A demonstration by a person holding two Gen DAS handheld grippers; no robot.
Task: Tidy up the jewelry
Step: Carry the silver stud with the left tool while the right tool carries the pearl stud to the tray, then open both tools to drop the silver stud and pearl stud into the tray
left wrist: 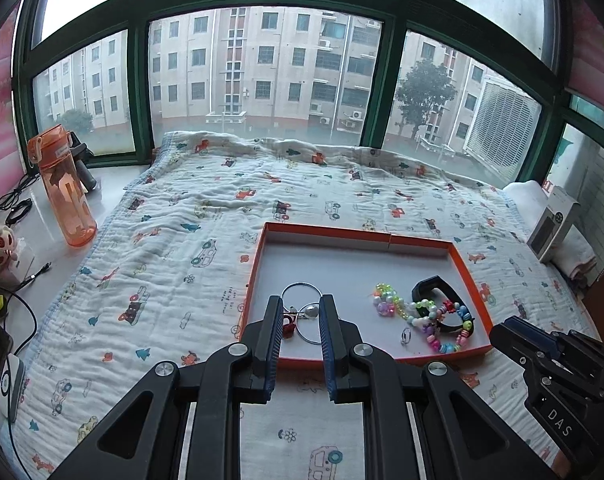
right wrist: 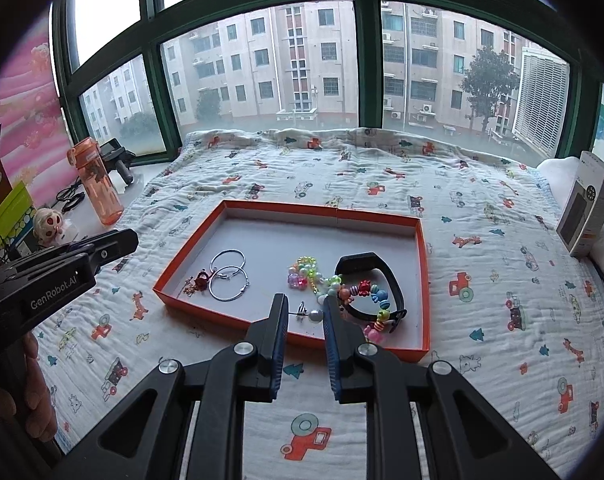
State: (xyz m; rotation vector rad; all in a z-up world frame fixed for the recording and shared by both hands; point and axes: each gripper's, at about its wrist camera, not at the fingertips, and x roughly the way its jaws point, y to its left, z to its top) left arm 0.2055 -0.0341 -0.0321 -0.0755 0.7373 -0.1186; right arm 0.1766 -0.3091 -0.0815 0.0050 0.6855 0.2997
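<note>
The jewelry lies all together in one shallow orange tray [right wrist: 421, 264] on the printed blanket [right wrist: 482, 240], and nothing is sorted yet. On the left side of the tray there are two silver hoops [right wrist: 227, 276] that overlap, with a small red charm [right wrist: 201, 279] just beside them. On the right side a colourful bead bracelet [right wrist: 366, 292] lies across a black band [right wrist: 376, 270], and a string of clear beads [right wrist: 308, 272] is near them. A pearl earring [right wrist: 315, 315] sits close to the front edge.

The left gripper [left wrist: 301, 320] hangs above the hoops and the right gripper [right wrist: 305, 316] above the pearl earring. Both have their jaws nearly together with only a narrow gap, and both hold nothing. I judge the task is only at its start: every piece must still be picked up and arranged.
</note>
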